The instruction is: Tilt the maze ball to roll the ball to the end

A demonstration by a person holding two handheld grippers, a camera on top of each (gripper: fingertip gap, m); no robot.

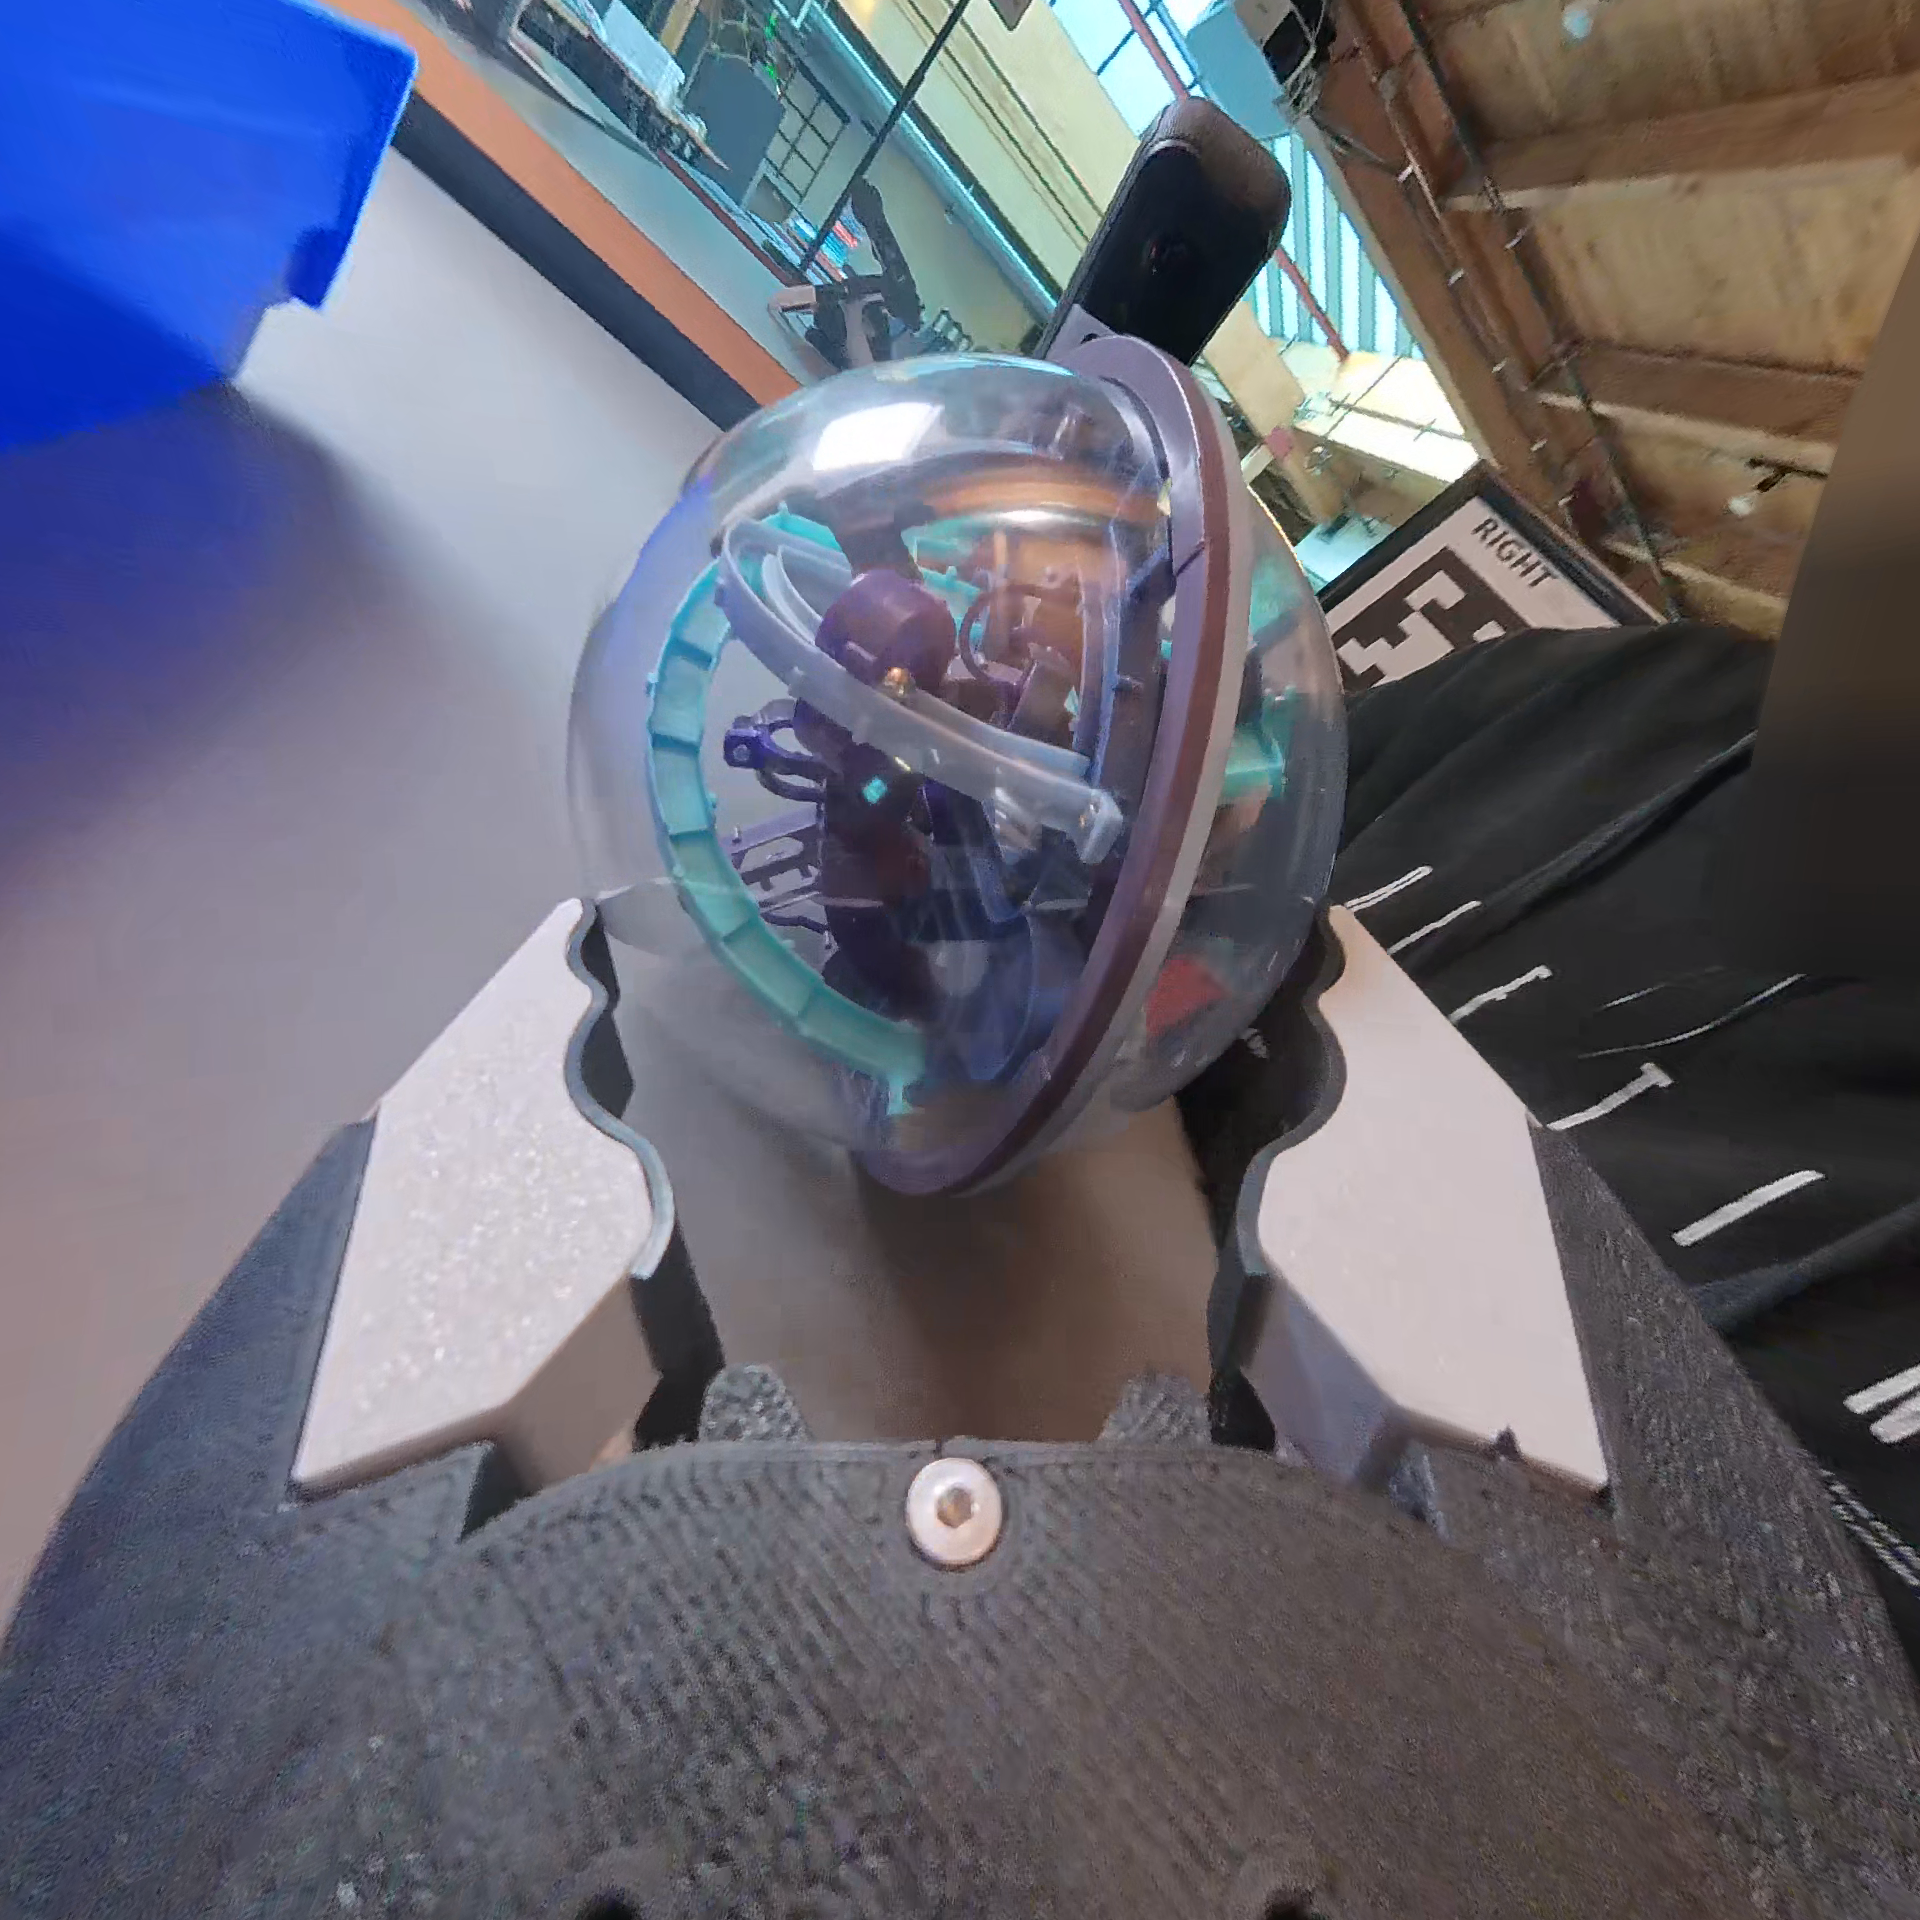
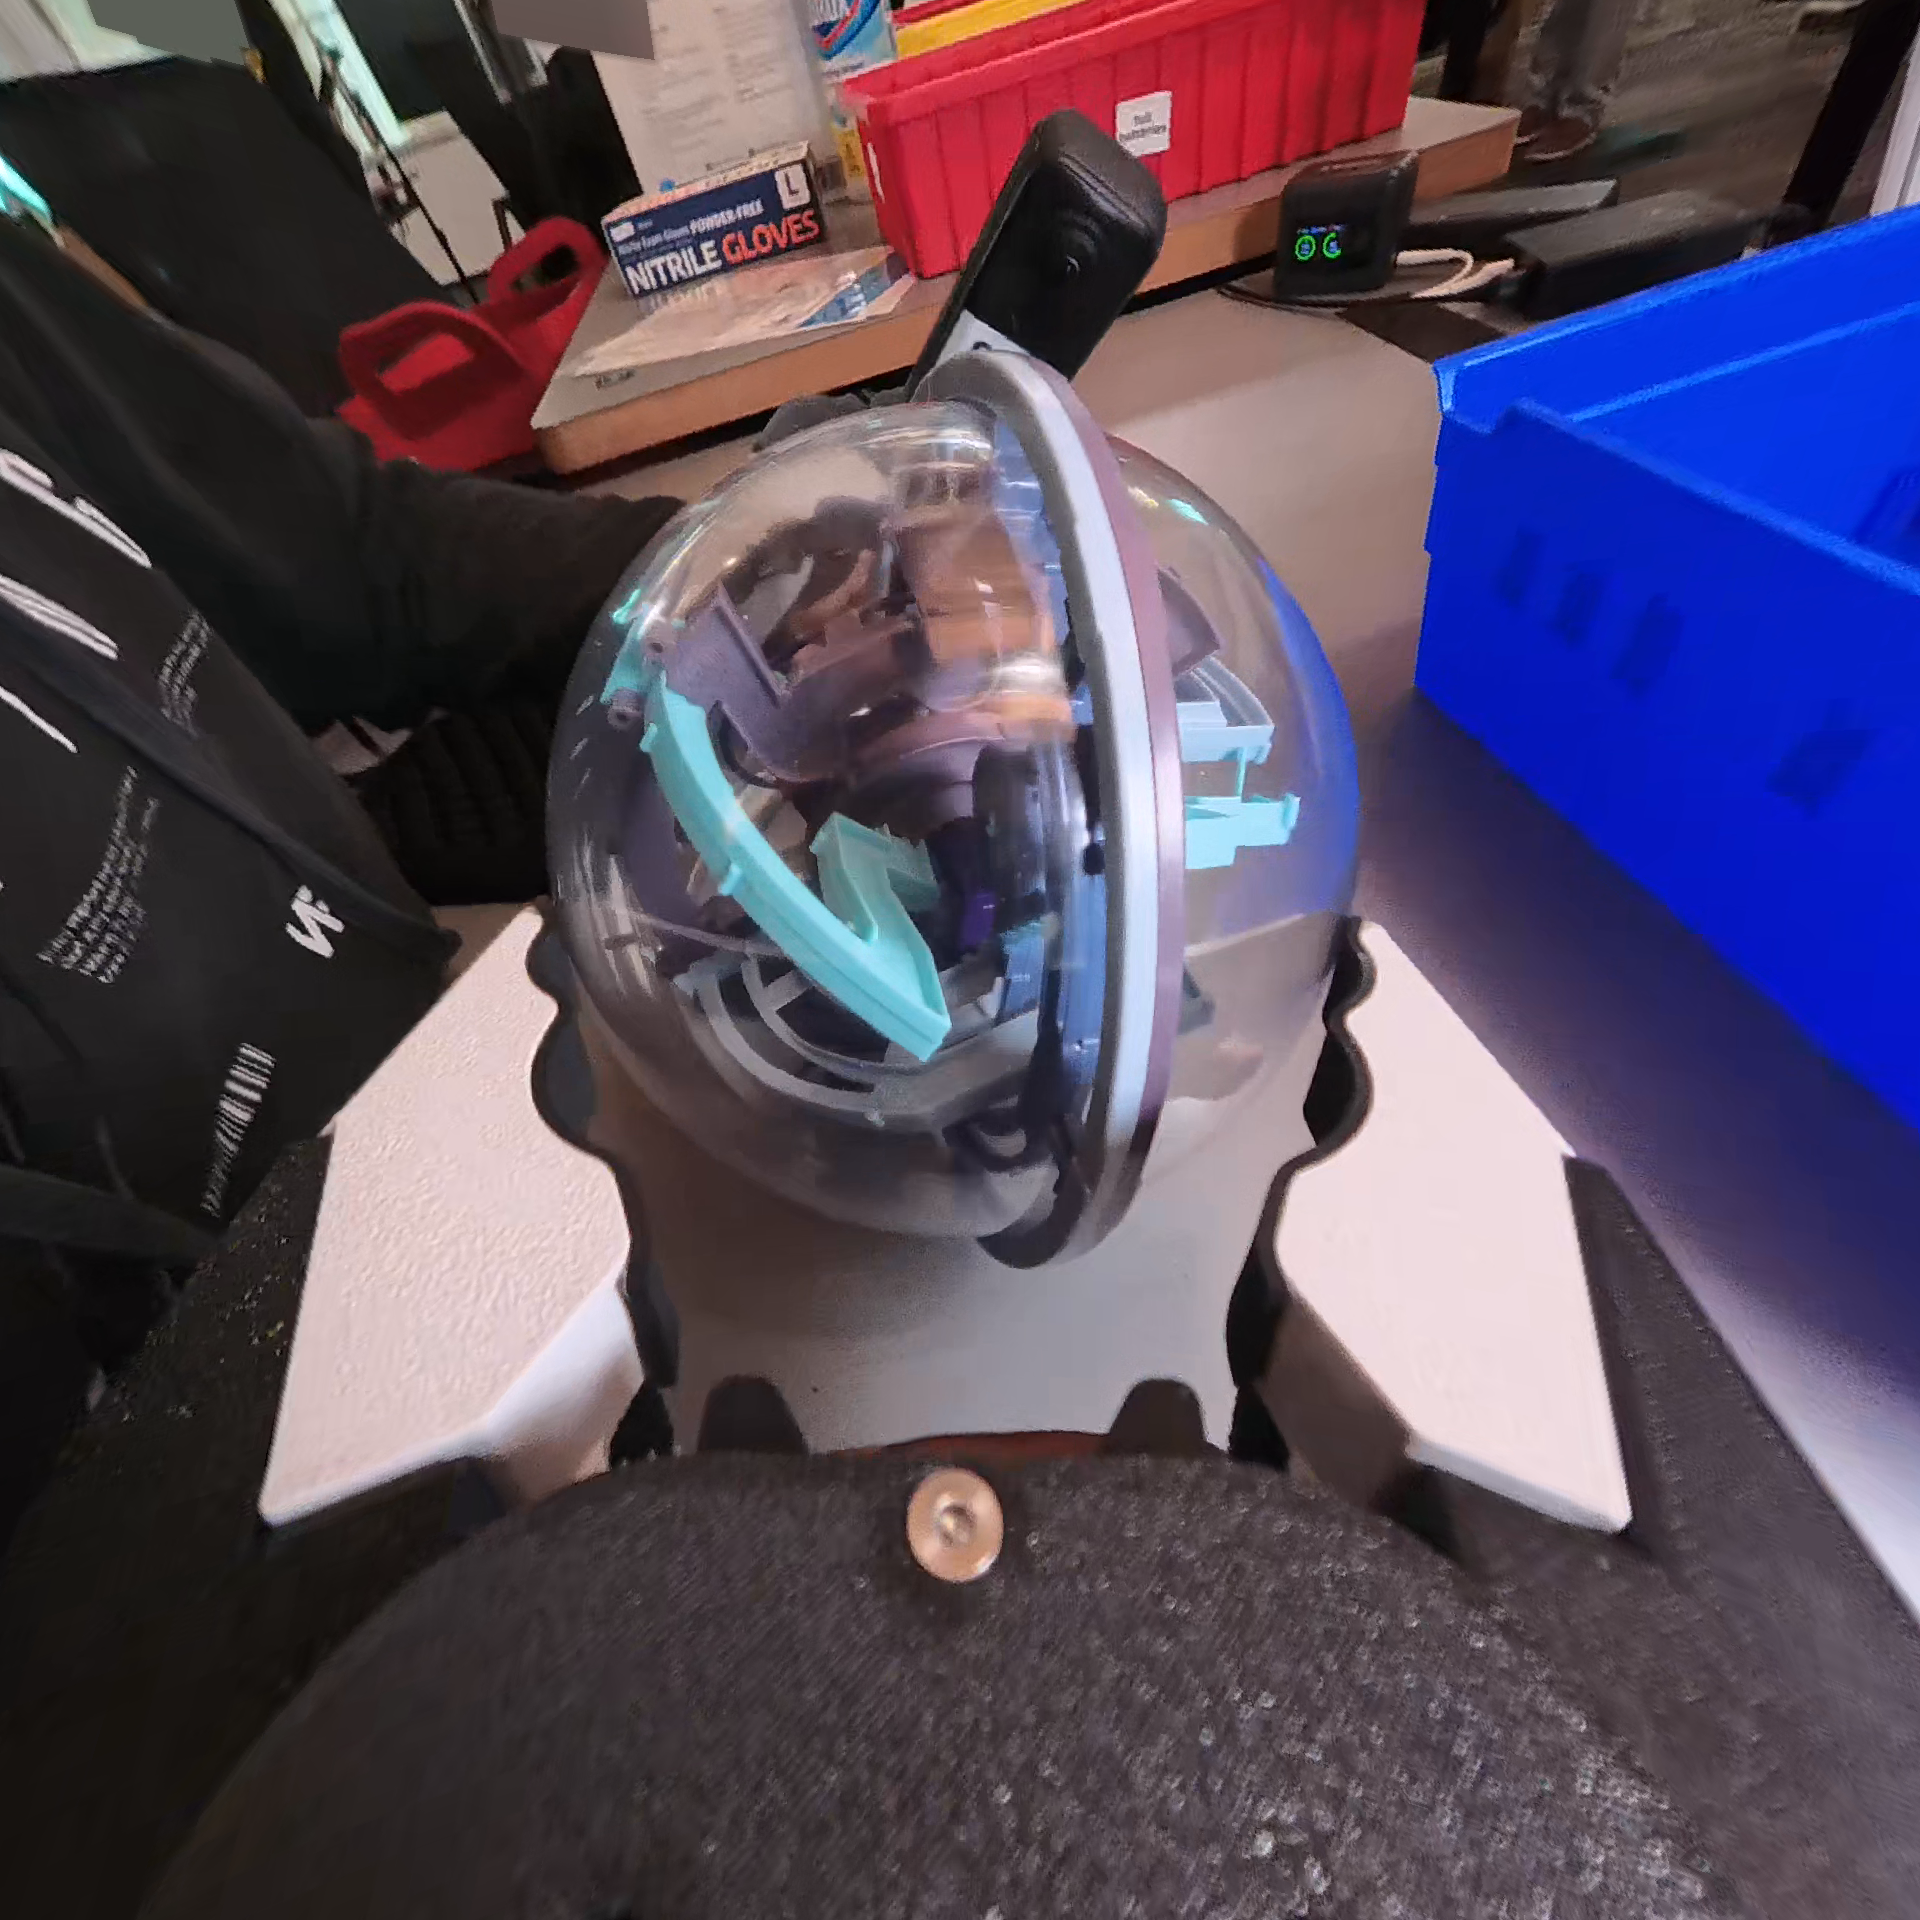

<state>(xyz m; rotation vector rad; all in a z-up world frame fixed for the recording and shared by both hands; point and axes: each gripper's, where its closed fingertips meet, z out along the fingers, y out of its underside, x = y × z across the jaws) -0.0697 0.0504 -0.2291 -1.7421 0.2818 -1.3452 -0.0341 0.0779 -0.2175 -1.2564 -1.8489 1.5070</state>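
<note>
Left tongs (image 1: pixel 961 925), right tongs (image 2: pixel 951 956): white fingers, wavy black pads, black textured body, silver screw.

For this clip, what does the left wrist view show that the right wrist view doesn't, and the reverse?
Left wrist view only: a small brass-coloured ball on a grey track, a black-and-white marker board, wooden ceiling beams.

Right wrist view only: a red plastic bin, a blue glove box, red handles.

Both: the clear plastic maze ball gripped by the left gripper and right gripper, plus a blue plastic bin.
</note>
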